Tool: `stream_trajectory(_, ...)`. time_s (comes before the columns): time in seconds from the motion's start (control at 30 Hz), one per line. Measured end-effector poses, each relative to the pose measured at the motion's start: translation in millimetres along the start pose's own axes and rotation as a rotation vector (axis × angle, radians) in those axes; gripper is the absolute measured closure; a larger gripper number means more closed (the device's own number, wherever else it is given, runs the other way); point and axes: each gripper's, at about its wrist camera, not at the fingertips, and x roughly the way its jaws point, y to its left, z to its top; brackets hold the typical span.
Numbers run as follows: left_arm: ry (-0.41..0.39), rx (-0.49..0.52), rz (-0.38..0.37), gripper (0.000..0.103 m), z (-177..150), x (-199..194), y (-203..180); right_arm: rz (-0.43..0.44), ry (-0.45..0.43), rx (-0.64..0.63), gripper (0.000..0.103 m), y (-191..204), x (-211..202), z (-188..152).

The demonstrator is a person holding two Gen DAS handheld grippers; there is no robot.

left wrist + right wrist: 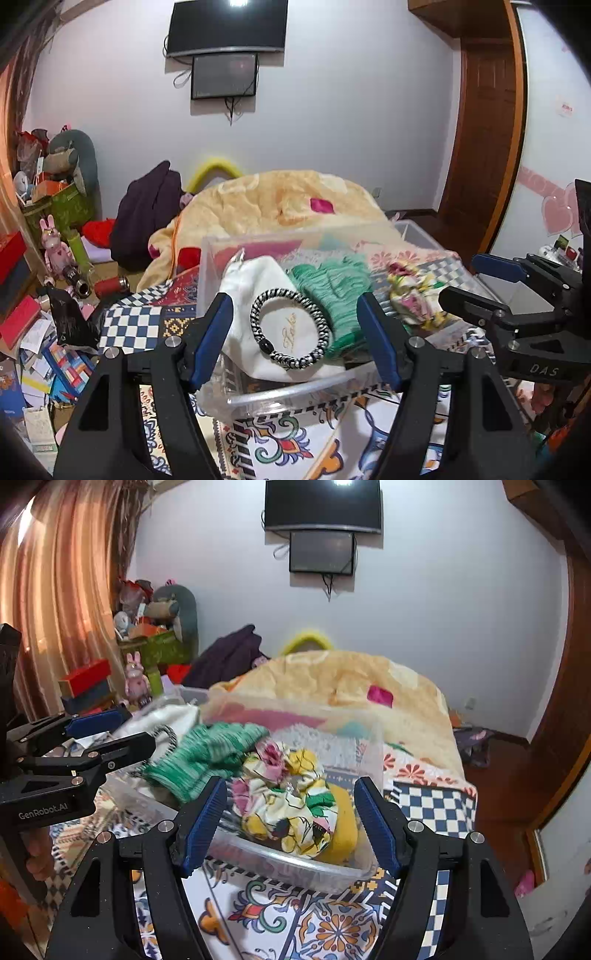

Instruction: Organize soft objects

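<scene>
Floral scrunchie (291,805) in clear bin (295,864), beside green knit (207,757): light, squashy; pinch its bunched middle. Both hand-held grippers (290,823) (295,332) apart, empty.

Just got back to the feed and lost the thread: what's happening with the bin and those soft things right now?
A person holds both grippers open in front of a clear plastic bin on a patterned bed cover. The left gripper faces a striped hair tie lying on a white pouch; the right gripper faces a floral scrunchie on a yellow sponge. A green knit piece lies between them. Neither gripper holds anything.
</scene>
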Motion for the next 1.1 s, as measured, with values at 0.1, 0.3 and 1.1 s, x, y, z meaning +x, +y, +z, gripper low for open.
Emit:
stream_trajectory(0.1, -0.041, -0.016, -0.016, 0.031, 6, -23, -2, 0.003, -0.042, 0.005, 0.035, -1, -16, 6)
stream_trajectory(0.3, -0.163, -0.012, -0.018, 0.027, 21, -78, -11, 0.019, -0.161, 0.022, 0.034, -2, -64, 20)
stream_trajectory(1.1, -0.375, 0.035, -0.003, 0.001, 21, -173, -29, 0.037, -0.386, 0.050, 0.000, 20, -145, 23)
